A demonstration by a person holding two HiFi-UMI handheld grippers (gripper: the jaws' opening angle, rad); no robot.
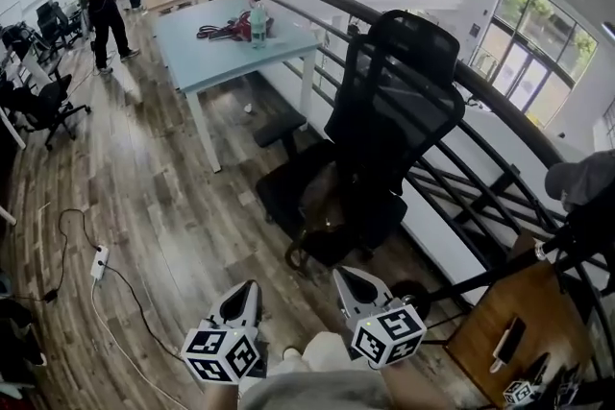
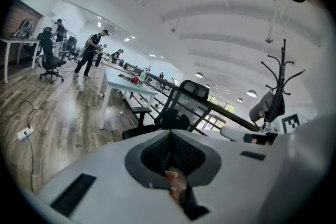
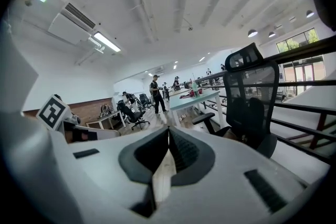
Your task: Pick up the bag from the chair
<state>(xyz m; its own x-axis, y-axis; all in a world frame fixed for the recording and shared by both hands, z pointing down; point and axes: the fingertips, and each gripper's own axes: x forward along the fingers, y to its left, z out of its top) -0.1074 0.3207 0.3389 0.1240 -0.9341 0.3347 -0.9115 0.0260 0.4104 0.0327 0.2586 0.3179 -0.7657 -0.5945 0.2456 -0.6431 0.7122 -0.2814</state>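
A dark bag (image 1: 325, 205) lies on the seat of a black mesh office chair (image 1: 399, 96), with a brownish strap loop hanging off the seat's front edge. Both grippers are low in the head view, short of the chair and apart from the bag. My left gripper (image 1: 248, 289) is shut with nothing in it, and so is my right gripper (image 1: 344, 277). In the left gripper view the closed left gripper (image 2: 170, 136) points toward the chair (image 2: 186, 99) and the bag (image 2: 173, 119). In the right gripper view the closed right gripper (image 3: 168, 131) has the chair (image 3: 253, 86) off to its right.
A pale blue table (image 1: 226, 48) with a bottle and red items stands behind the chair. A dark railing (image 1: 500, 96) runs along the right. A power strip (image 1: 98, 262) and its cable lie on the wood floor at left. A wooden desk (image 1: 500, 322) is at lower right. People stand far back.
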